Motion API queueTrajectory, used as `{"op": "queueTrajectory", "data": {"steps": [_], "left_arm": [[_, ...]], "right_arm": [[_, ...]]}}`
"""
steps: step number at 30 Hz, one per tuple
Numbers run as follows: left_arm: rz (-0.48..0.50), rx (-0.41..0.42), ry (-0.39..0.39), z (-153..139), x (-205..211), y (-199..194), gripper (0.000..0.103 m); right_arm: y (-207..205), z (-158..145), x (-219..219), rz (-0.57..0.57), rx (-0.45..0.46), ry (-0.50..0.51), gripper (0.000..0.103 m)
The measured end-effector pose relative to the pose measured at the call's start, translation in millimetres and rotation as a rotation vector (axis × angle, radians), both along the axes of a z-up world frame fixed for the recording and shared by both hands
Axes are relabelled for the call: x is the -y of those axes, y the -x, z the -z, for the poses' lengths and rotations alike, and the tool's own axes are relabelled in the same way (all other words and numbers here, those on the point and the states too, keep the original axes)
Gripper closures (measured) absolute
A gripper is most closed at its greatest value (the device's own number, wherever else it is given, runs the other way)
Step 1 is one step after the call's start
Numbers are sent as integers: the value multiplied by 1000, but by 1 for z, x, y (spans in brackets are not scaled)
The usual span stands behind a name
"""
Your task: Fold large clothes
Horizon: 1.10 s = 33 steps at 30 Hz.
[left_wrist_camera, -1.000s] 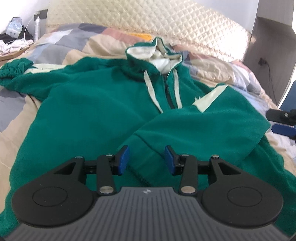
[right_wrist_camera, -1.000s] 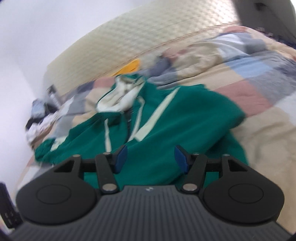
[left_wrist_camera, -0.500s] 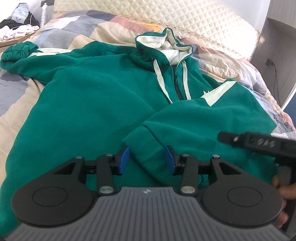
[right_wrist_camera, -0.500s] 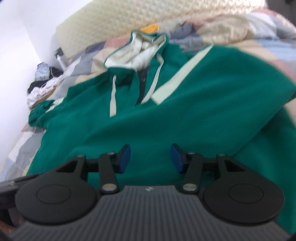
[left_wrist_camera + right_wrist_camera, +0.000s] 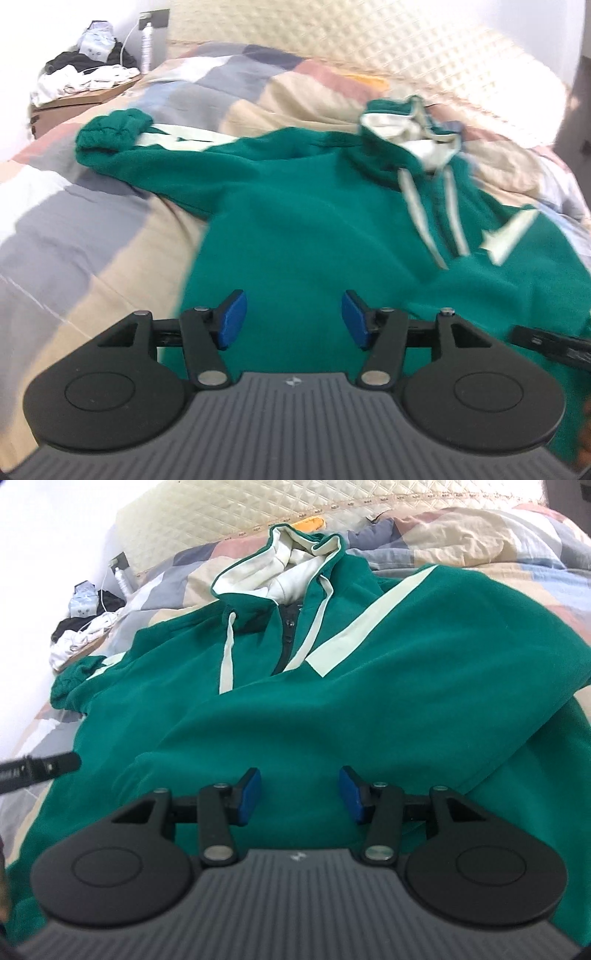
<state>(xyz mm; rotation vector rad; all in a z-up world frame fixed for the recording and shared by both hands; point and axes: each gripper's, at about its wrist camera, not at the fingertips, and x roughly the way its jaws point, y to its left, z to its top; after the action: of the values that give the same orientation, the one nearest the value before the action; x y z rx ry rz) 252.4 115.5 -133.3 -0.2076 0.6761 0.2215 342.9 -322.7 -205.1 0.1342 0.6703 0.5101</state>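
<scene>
A green hoodie (image 5: 306,221) with a cream-lined hood (image 5: 410,129) lies face up on the bed. Its one sleeve stretches out to a cuff (image 5: 110,133) at the far left. The other sleeve (image 5: 369,709), marked by a cream stripe, is folded across the chest. My left gripper (image 5: 291,314) hovers over the hoodie's body; its jaws are opening and nothing is between them. My right gripper (image 5: 299,794) stands open just above the folded sleeve, pads clear of the cloth. In each view the other gripper's black tip shows at the edge.
A patchwork quilt (image 5: 74,236) covers the bed, with a quilted cream headboard (image 5: 332,40) behind. A bedside table (image 5: 77,99) at the far left carries heaped clothes and a white bottle (image 5: 147,48). An orange item (image 5: 310,523) lies by the headboard.
The left gripper swung left, away from the folded sleeve's end that lay between its pads, and its jaws spread wider. The right gripper came lower and closer over the folded sleeve.
</scene>
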Motion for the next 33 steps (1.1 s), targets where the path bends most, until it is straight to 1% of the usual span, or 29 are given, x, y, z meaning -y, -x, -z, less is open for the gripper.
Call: {"op": "queueTrajectory", "data": {"steps": [2, 3, 4, 5, 7, 9, 10, 13, 16, 18, 20, 23, 24, 26, 28, 31, 33], "left_arm": [[-43, -23, -21, -2, -21, -11, 39], [-69, -40, -16, -2, -34, -18, 39], [-92, -55, -4, -3, -49, -23, 39], [-101, -61, 16, -3, -63, -29, 37], [-89, -85, 56, 0, -91, -40, 32], [-112, -108, 66, 6, -119, -49, 32], [-136, -103, 79, 10, -133, -53, 32], [-201, -42, 157, 21, -171, -57, 32], [-280, 19, 281, 35, -206, -66, 32], [-327, 78, 361, 43, -226, -74, 31], [-380, 120, 409, 50, -240, -84, 31], [-441, 163, 447, 56, -262, -106, 29], [-461, 179, 454, 56, -270, -115, 29], [-508, 200, 436, 54, -285, -129, 29], [-548, 191, 400, 49, -300, -148, 29], [-568, 186, 336, 41, -320, -173, 29], [-580, 170, 309, 39, -329, -188, 29]], "right_arm": [[0, -1, 1, 1, -4, -11, 53], [-1, -1, 2, 4, -9, -19, 53], [-2, 0, 3, 9, -14, -29, 53], [-4, 0, 4, 14, -20, -40, 53], [-6, 0, 6, 26, -31, -58, 53], [-9, 0, 7, 33, -43, -82, 52], [-10, 0, 7, 33, -48, -98, 51], [-13, 2, 8, 46, -61, -119, 52], [-15, 4, 5, 56, -62, -120, 52], [-17, 3, 3, 62, -58, -117, 52], [-20, 4, -1, 67, -55, -111, 52], [-24, 4, -7, 69, -44, -99, 52], [-26, 5, -9, 70, -38, -91, 52], [-29, 6, -13, 70, -22, -75, 52], [-32, 7, -18, 68, -3, -57, 52], [-37, 7, -25, 67, 19, -32, 51], [-40, 7, -29, 68, 27, -24, 51]]}}
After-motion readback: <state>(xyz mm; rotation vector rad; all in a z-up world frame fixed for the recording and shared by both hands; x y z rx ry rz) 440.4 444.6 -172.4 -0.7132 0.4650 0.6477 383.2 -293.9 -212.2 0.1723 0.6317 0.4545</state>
